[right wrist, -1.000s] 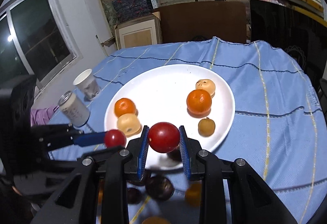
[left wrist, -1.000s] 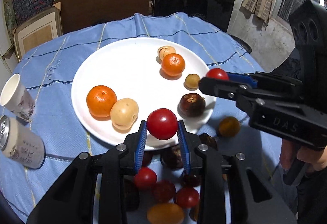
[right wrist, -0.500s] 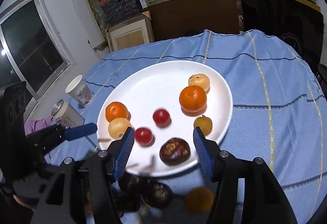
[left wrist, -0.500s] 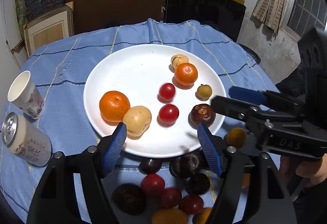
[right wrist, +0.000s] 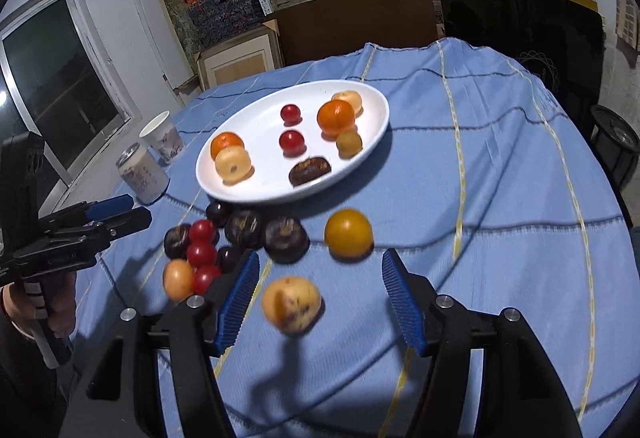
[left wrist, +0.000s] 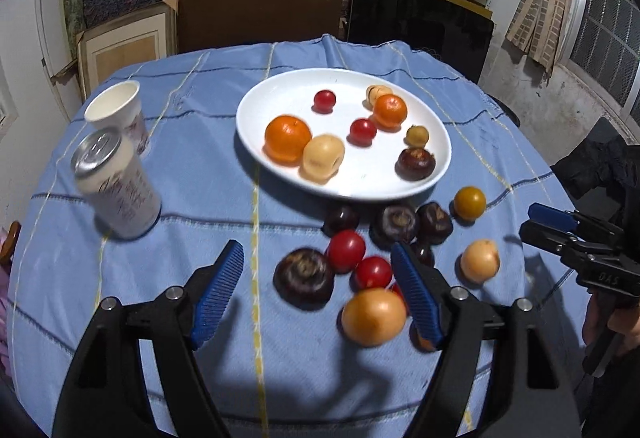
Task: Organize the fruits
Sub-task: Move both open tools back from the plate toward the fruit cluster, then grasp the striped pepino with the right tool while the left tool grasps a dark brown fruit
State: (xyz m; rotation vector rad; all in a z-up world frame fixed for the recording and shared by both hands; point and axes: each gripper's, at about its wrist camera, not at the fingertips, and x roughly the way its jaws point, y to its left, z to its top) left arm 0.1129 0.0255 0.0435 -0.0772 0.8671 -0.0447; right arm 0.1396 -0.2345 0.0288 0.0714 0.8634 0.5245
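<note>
Table [left wrist: 208,174], draped in a blue striped cloth, is carrying everything. Both tongs are hovering low over its near edge, jaws spread wide and holding nothing: the left tongs [left wrist: 318,292] are pointing at bare cloth just left of the loose fruit pile, and the right tongs [right wrist: 320,298] are bracketing a pale yellow fruit [right wrist: 291,304] lying on the cloth between the blue pads.

White plate [left wrist: 360,184] is sitting beyond the pile, holding two oranges [left wrist: 288,138], a pale apple-like fruit [left wrist: 323,157], two small red tomatoes [left wrist: 363,131], a dark brown fruit [left wrist: 416,163] and two small tan ones.

Loose fruit is clustering between plate and tongs: dark chestnut-coloured fruits [left wrist: 304,277], red tomatoes [left wrist: 346,251], and an amber fruit [left wrist: 373,316] touching the left tongs' right pad.

Drink can [left wrist: 116,186] and paper cup [left wrist: 118,114] are standing together at the left, well apart from the fruit.
</note>
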